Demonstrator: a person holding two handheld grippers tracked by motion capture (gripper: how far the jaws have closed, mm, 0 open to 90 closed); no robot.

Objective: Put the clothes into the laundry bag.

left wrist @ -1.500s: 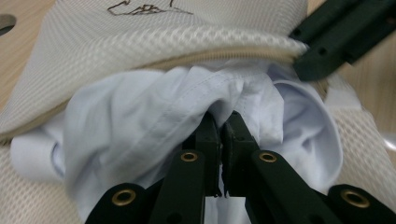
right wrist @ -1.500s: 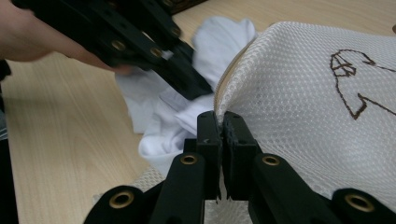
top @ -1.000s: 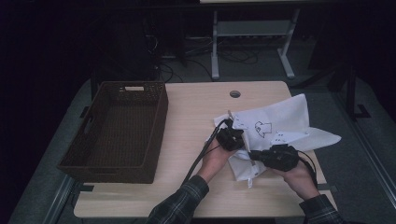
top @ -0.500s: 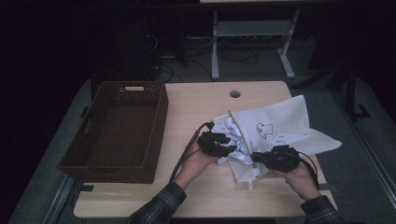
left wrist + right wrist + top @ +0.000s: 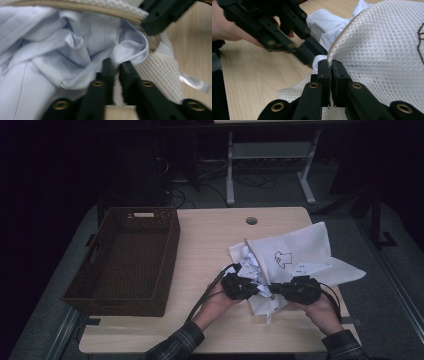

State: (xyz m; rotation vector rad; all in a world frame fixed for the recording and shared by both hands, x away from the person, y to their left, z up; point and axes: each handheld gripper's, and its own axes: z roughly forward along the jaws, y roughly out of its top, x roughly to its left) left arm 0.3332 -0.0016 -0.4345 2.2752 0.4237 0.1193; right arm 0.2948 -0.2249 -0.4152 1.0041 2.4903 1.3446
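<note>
At the near right of the pale wooden table, a person works a white mesh laundry bag with a beige zip edge, from whose open mouth crumpled pale-blue shirt cloth spills toward the table's middle. The bag lies flat with its far end reaching over the right edge of the table.

The right gripper has its black jaws squeezed together on the mesh just by the zipped rim, pinning that lip of the bag. It looks like an anchor hold, keeping the mouth from sliding while the other tool works.

The left gripper pushes in at the same opening, right against the bunched shirt cloth. Its jaws stand close, with only a narrow gap, and a strip of the mesh sits between them, though whether they truly grip it I cannot tell from here. In the high view the left gripper and right gripper lie near one another at the bag's near edge, both hands low on the table.

The dark brown woven rectangular basket stands empty on the left, well apart from the bag, probably waiting to receive it.
</note>
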